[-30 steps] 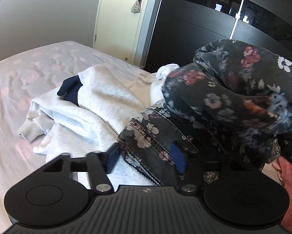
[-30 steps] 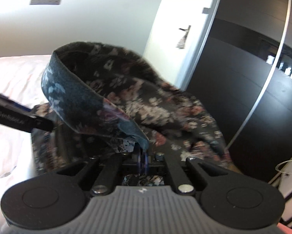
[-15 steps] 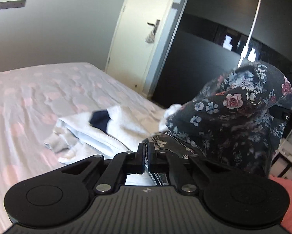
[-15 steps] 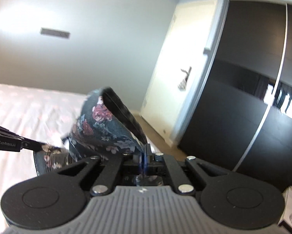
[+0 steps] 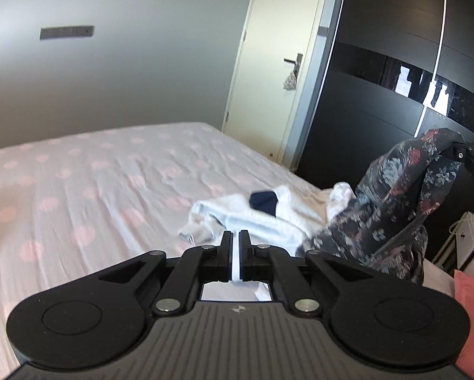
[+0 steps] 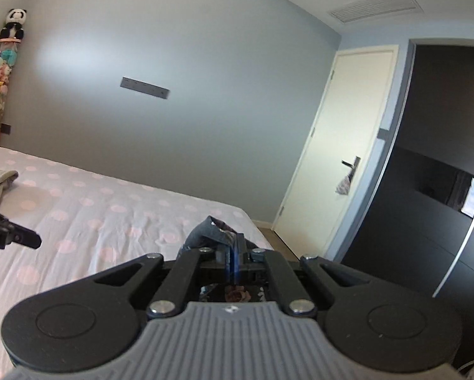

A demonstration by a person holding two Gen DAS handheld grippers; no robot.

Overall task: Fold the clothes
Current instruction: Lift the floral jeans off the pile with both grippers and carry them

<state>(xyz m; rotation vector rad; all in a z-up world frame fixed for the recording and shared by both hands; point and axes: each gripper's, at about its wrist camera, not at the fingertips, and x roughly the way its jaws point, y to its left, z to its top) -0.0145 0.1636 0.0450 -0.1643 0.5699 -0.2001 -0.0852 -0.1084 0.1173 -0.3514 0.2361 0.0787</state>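
The right gripper [image 6: 233, 253] pinches the floral garment [image 5: 395, 209], lifted at three o'clock of the left gripper [image 5: 233, 253], whose fingers look nearly closed, perhaps empty. Next, spread it on the bed [image 5: 94, 190].

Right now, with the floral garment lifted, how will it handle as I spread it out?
Likely floppy: the floral garment hangs in loose folds from the right hand-held gripper. Probably light, since a single pinch holds it. It may sway and bunch.

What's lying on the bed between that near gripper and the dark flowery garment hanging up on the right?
In the left wrist view, a crumpled white sweatshirt lies on the bed between the left gripper and the floral garment.
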